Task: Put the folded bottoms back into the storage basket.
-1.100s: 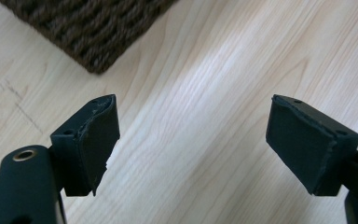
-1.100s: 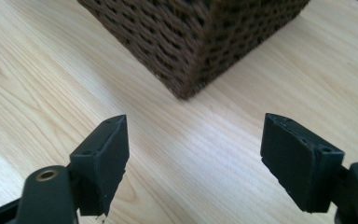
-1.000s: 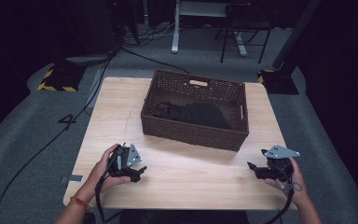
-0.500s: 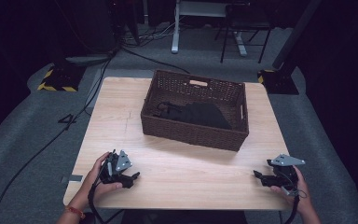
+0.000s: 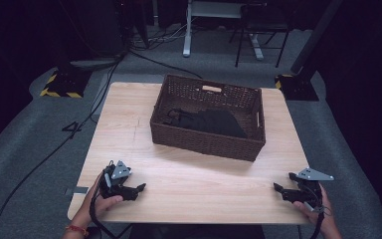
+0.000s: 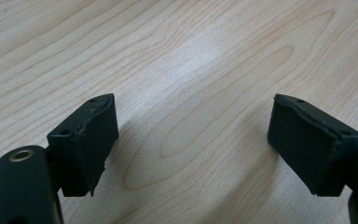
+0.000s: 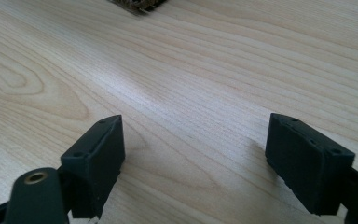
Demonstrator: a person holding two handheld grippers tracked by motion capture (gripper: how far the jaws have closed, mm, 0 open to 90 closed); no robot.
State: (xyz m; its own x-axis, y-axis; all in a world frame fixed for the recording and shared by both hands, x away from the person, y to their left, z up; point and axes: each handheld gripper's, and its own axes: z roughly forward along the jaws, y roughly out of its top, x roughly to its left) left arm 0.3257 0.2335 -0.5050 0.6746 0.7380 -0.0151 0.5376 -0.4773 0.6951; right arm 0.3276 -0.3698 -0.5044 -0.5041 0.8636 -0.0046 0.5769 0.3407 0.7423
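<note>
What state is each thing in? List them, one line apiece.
left gripper: open, nothing between the jaws, low over the table near its front left corner.
right gripper: open and empty, jaws just widened, low at the front right.
wicker basket: upright on the table, far side.
black cloth: crumpled inside the basket.
table: bare wood between the grippers.

Beyond the table's far edge, grey carpet (image 5: 40, 149) covers the floor. A yellow-and-black striped base (image 5: 59, 84) stands at far left, black cables (image 5: 94, 107) trailing past it. White desk legs (image 5: 186, 30) rise behind.
</note>
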